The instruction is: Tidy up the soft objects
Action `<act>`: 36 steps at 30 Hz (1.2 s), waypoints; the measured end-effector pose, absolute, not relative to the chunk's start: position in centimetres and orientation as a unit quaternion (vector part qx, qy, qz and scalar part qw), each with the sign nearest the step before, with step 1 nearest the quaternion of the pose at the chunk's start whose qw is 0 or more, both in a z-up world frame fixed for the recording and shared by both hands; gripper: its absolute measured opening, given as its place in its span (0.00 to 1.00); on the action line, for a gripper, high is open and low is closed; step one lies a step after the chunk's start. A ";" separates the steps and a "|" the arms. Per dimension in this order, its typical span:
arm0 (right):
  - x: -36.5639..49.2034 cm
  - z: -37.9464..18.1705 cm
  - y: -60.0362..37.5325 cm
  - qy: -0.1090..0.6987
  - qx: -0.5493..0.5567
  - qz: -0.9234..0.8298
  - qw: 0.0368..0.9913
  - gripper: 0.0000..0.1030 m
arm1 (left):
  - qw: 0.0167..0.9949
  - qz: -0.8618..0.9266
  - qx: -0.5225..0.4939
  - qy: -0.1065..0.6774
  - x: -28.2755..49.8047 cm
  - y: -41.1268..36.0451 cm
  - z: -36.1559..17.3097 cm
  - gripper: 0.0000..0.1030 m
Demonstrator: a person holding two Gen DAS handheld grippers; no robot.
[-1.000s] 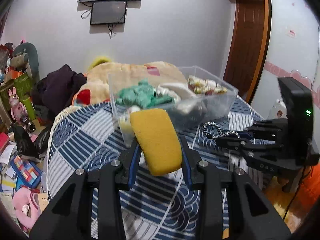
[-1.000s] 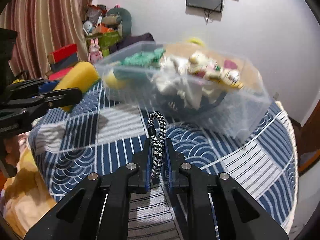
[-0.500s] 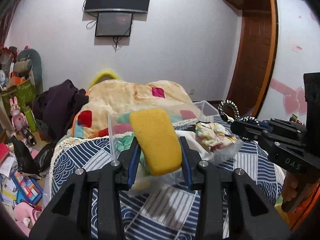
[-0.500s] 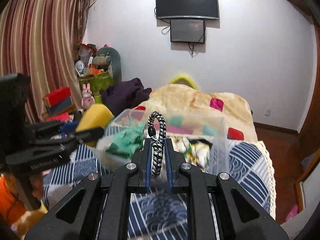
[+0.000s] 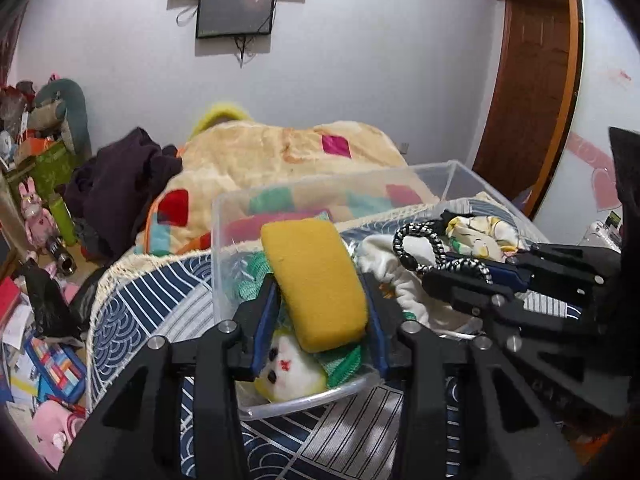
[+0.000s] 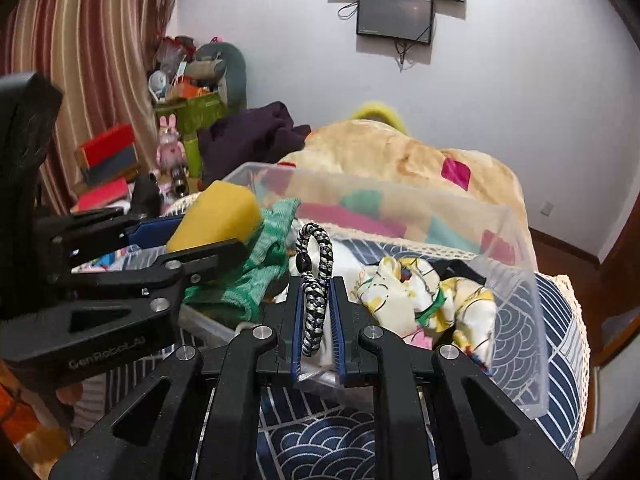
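Observation:
My left gripper (image 5: 320, 316) is shut on a yellow sponge (image 5: 316, 284) and holds it over the near end of a clear plastic bin (image 5: 332, 188). The sponge also shows in the right wrist view (image 6: 216, 216). My right gripper (image 6: 316, 320) is shut on a black-and-white braided cord loop (image 6: 316, 276) and holds it over the bin's near wall (image 6: 516, 304); the loop also shows in the left wrist view (image 5: 424, 248). The bin holds a green knit cloth (image 6: 256, 268), a white-and-yellow floral cloth (image 6: 424, 296) and a white plush face (image 5: 288, 372).
The bin stands on a round table with a blue-and-white patterned cloth (image 5: 148, 300). Behind it lies a bed with a cream patchwork blanket (image 5: 280, 156) and dark clothes (image 5: 120, 176). Toys and boxes clutter the floor at the left (image 5: 36, 344).
Both grippers have come down and forward over the bin with their loads still held. The bin's contents now sit right under the fingers.

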State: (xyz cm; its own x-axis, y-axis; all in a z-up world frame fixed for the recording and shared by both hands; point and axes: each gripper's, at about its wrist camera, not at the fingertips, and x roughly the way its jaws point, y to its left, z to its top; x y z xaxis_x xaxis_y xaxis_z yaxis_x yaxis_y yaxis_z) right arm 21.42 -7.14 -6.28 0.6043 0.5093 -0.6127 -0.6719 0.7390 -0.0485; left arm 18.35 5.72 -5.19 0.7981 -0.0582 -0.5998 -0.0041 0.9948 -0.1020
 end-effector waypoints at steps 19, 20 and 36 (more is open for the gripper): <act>18.0 -0.4 -11.6 0.225 -0.086 0.342 0.908 0.42 | 0.970 -0.022 -0.077 0.228 11.8 6.7 0.1 0.65; 17.6 0.1 -12.1 0.217 -0.082 0.340 0.911 0.43 | 0.972 -0.022 -0.076 0.222 11.4 6.6 0.5 0.65; 11.4 2.4 -17.5 0.118 -0.052 0.316 0.940 0.83 | 0.991 -0.027 -0.046 0.126 3.5 2.9 3.0 0.90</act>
State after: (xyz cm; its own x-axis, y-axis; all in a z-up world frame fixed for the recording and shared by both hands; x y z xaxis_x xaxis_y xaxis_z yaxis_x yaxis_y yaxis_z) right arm 11.36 -17.50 2.37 0.7727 0.5814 -0.2548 -0.6059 0.7952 -0.0228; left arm 3.50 2.88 2.96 0.9669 -0.0651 -0.2466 0.0421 0.9944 -0.0974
